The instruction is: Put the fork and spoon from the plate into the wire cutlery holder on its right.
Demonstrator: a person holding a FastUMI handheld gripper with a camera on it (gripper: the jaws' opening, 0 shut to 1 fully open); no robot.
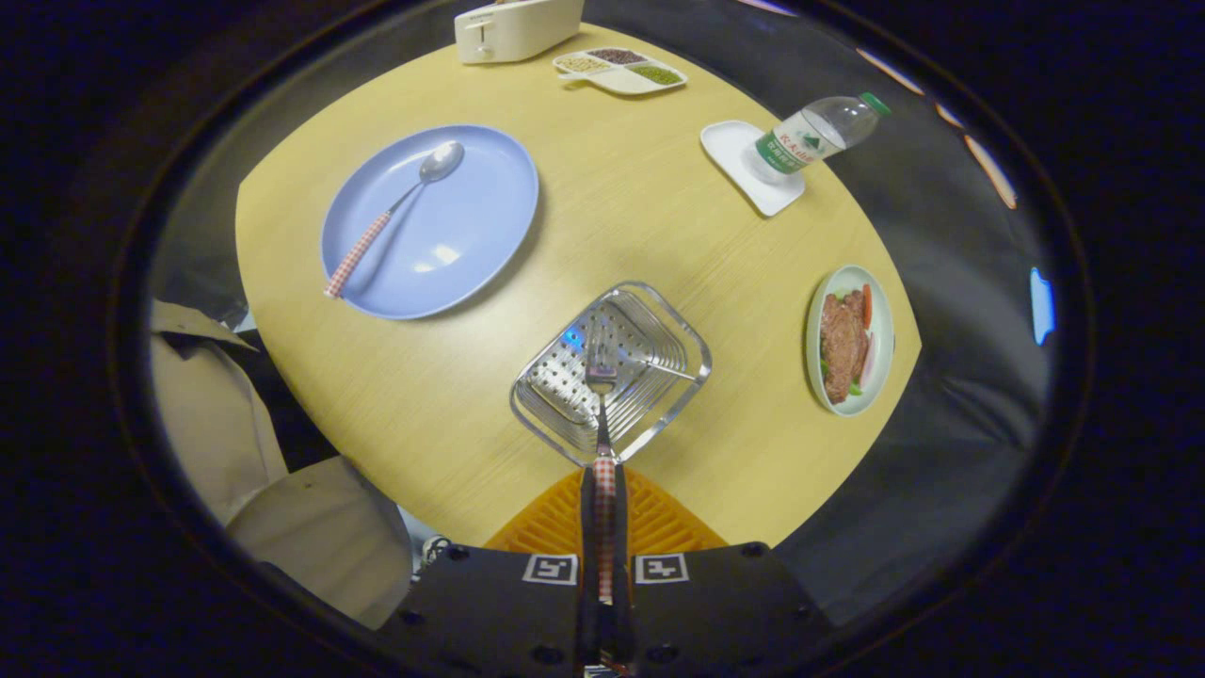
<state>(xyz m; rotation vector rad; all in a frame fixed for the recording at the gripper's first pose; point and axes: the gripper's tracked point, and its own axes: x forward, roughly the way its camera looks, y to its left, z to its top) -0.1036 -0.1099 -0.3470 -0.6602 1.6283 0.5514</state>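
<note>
Fork (602, 400) hung clamped by its handle in your gripper (603, 508) over the cutlery holder (659, 325), tines seemingly inside; lowering and release came next.

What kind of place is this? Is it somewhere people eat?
Probably a dining table set up for a meal. There is a blue plate with a spoon, a dish of meat and vegetables and a toaster. The gripper holds a fork over the wire cutlery holder.
</note>
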